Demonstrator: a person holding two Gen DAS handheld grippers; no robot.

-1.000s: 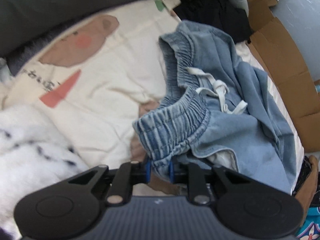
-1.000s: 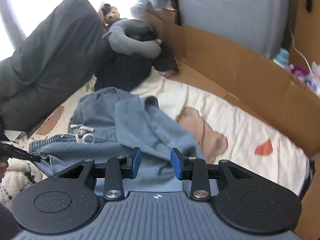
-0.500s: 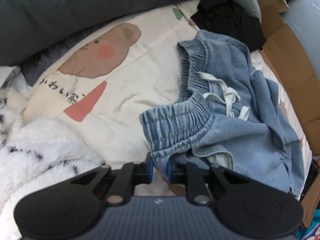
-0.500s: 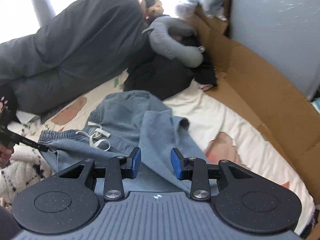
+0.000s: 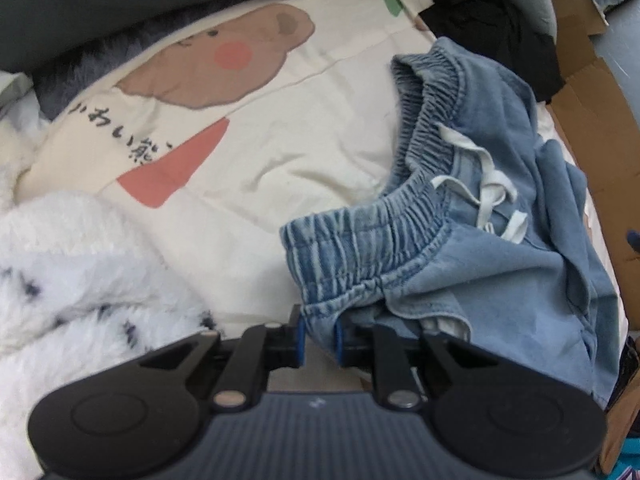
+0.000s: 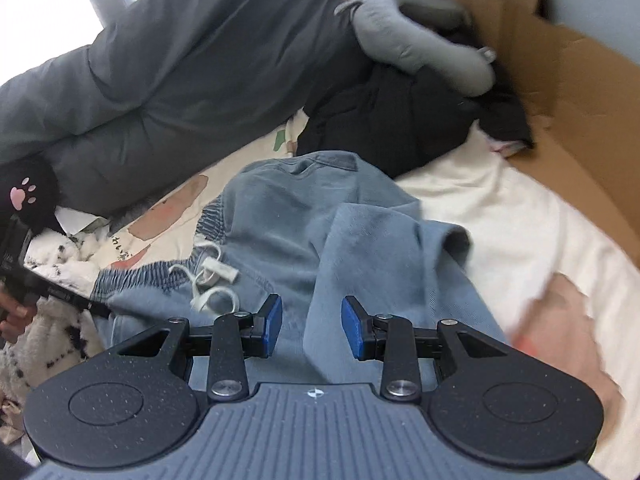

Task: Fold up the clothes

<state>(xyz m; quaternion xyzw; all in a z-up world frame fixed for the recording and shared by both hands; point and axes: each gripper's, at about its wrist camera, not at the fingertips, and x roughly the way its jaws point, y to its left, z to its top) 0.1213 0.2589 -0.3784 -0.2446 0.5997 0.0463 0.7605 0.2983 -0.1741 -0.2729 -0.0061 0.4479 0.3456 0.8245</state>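
A: Your right tool point(image 6: 311, 326) has swung lower over the denim shorts point(image 6: 320, 216); the grey pillow point(image 6: 180, 52) now fills the upper left of its frame.

B: Its state?

A: Released, nothing between the pads. Your left tool point(image 5: 319, 334) is clenched on the waistband point(image 5: 360, 240), low centre. The shorts lie crumpled on the bear-print bedsheet point(image 5: 248, 160).

black claw point(image 6: 311, 328), blue pads point(image 6: 273, 324), silver screws point(image 6: 225, 388)
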